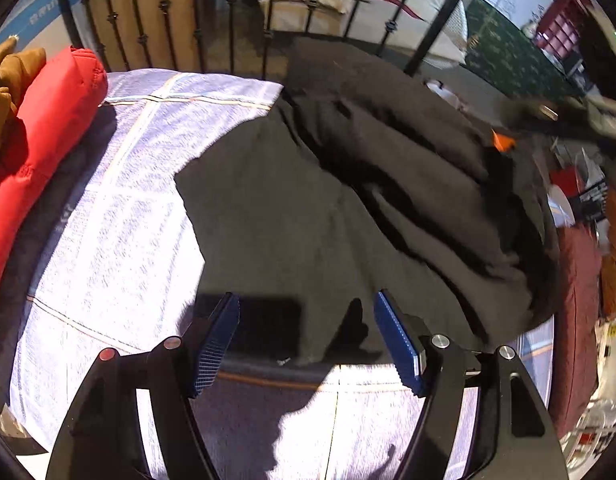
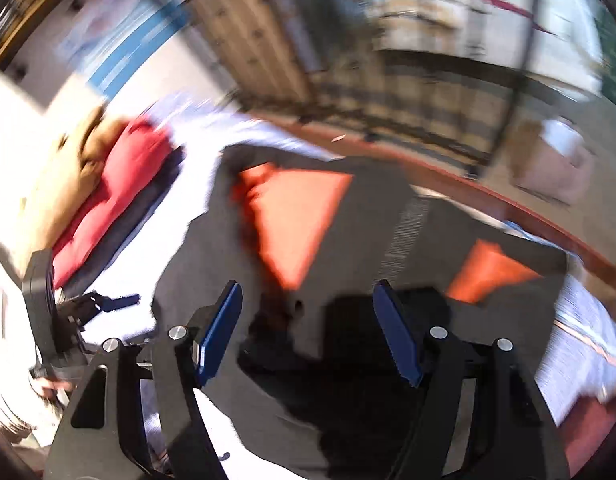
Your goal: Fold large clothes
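- At the far left of the bed, a red padded garment (image 1: 47,120) and a tan one (image 1: 3,80) beside it lie bunched at the edge of the pale checked bedsheet (image 1: 119,240); you can't tell from here whether they are finished or waiting.
- Your left gripper (image 1: 306,340) hovers over the near hem of the dark jacket (image 1: 308,208), jaws well apart and holding nothing; no cloth sits between the blue pads.
- The jacket sprawls across the middle and right of the sheet, rumpled into thick ridges toward the bed rail, with an orange patch (image 1: 503,142) of lining peeking out at its right side.
- Your right gripper (image 2: 308,332) also stands wide and empty above the same garment, where the blurred right view shows orange lining panels (image 2: 295,220).
- Judged from this, the fold is early or mid-way: the jacket looks gathered, not squared, so flattening and the tidy folds remain.
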Tool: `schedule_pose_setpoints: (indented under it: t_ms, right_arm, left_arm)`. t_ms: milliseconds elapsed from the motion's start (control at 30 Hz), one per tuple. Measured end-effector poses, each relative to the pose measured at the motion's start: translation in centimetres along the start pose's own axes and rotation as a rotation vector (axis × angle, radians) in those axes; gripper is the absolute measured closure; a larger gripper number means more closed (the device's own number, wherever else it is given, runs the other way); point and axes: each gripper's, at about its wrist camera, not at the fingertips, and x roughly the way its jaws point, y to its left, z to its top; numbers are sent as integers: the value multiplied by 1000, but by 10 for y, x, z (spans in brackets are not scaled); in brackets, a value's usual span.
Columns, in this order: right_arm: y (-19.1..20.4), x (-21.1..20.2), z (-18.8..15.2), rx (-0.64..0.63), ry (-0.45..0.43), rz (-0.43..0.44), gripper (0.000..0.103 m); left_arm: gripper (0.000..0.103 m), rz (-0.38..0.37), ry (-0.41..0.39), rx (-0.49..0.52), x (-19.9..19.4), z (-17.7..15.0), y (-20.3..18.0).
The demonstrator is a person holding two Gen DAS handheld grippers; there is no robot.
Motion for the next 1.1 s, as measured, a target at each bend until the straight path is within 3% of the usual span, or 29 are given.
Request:
schedule_pose_setpoints:
  t_ms: [67,100,133,167,200,267,367,433,500,567,633,700,733,800,933,1100]
  right_arm:
    - [20,20,6,-44,26,-3,35]
    - [30,38,7,-72,72,-28,41]
    - [38,52,5,-94,125,-46,82]
    - [42,63,2,-112,164,-57,99]
    - [49,70,4,-137,173,-93,99]
    - [59,64,11,-188,106,-146,99]
    - [76,42,52,-201,-46,-252,99]
    - [88,37,79,-184,-95,-305,99]
    - [102,47,100,-240,-144,-469,99]
    - [102,70,106,-269,-120,-565,99]
    - [84,99,107,-173,1,-520,95]
    - [58,108,98,-13,38,-435,86]
    - [46,104,91,61,26,-411,62]
    - [24,85,70,184,-35,-367,26]
    - [-12,32,36,232,-160,-373,25]
    - [-81,-9,-18,311,-137,-494,25]
  left_arm:
    - [35,19,-7,24,-5,-9,-3]
    - [35,27,-10,34,-7,-12,-3]
    - [35,36,-13,39,-10,-16,-3]
    - [34,48,-19,36,-13,-20,1]
    - [34,50,-21,29,-14,-25,4]
    - [34,61,-19,13,-17,-31,11]
    - [34,81,-5,9,-15,-38,15]
    - [34,74,-1,-5,-17,-39,16]
    - [34,67,-2,-14,-18,-37,15]
    - [34,65,-8,-6,-20,-37,11]
    - [34,61,-9,4,-19,-36,7]
    - [34,58,-10,16,-16,-34,6]
    - [34,59,-9,20,-14,-34,7]
    - [34,60,-1,25,-9,-32,6]
    - [34,67,-11,38,-2,-23,1]
    - [34,83,-68,21,1,7,4]
